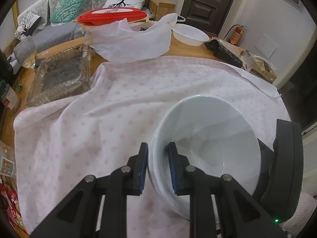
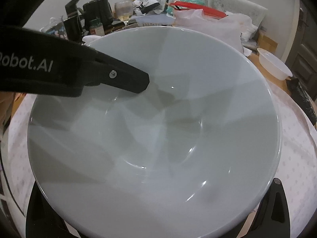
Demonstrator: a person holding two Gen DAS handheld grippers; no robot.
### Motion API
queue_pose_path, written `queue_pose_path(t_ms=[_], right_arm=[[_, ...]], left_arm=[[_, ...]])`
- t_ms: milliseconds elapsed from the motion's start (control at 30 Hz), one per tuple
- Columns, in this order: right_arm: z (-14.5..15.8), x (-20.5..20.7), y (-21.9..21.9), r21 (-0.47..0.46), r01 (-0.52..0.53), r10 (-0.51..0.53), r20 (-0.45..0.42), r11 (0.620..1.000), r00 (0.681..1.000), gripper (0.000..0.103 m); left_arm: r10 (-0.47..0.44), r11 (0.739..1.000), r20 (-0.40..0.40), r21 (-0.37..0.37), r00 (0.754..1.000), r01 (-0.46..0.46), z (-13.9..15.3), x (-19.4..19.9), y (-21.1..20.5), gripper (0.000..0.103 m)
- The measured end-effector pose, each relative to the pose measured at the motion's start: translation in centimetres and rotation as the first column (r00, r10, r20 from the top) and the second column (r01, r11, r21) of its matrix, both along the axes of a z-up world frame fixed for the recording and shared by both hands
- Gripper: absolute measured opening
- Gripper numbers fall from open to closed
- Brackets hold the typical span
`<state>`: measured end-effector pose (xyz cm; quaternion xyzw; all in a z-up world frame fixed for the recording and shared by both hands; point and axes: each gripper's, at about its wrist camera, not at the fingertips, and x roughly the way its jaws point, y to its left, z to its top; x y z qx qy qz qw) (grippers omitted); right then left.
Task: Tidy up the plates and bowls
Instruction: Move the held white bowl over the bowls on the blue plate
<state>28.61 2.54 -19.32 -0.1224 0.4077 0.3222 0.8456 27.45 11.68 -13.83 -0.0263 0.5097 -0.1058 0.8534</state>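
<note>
A pale grey-white ceramic bowl [image 1: 208,138] is tilted above the pink-dotted cloth [image 1: 99,119]. It appears nested in a second bowl, whose rim edge [image 1: 153,180] shows below its left side. My left gripper [image 1: 158,168] is shut on the bowls' left rim, one blue pad inside and one outside. In the right wrist view the same bowl [image 2: 158,138] fills the frame, with my left gripper's finger [image 2: 126,79] reaching in over its rim. My right gripper's fingers are hidden under the bowl; only its black body [image 2: 277,202] shows at the lower corners.
A white plastic bowl [image 1: 190,34] sits on the wooden table at the back. A white bag with a red-lidded container [image 1: 113,15], a clear plastic tray [image 1: 61,75], a wine glass [image 2: 123,10] and a black packet [image 1: 223,52] surround the cloth.
</note>
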Motion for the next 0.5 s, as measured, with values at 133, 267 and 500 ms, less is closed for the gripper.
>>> queue_pose_path(t_ms=[133, 267, 500], right_arm=[[-0.07, 0.24, 0.04, -0.006, 0.002, -0.002, -0.001, 1.0, 1.0, 0.102], [0.13, -0.43, 0.19, -0.007, 0.009, -0.009, -0.001, 1.0, 1.0, 0.102], [0.22, -0.09, 0.33, -0.012, -0.001, 0.001, -0.002, 1.0, 1.0, 0.102]], left_arm=[[0.001, 1.0, -0.001, -0.009, 1.0, -0.002, -0.05, 0.03, 0.11, 0.018], [0.006, 1.0, -0.003, -0.02, 1.0, -0.007, -0.11, 0.0, 0.24, 0.018], [0.015, 0.999, -0.012, -0.033, 1.0, -0.015, -0.17, 0.03, 0.26, 0.018]])
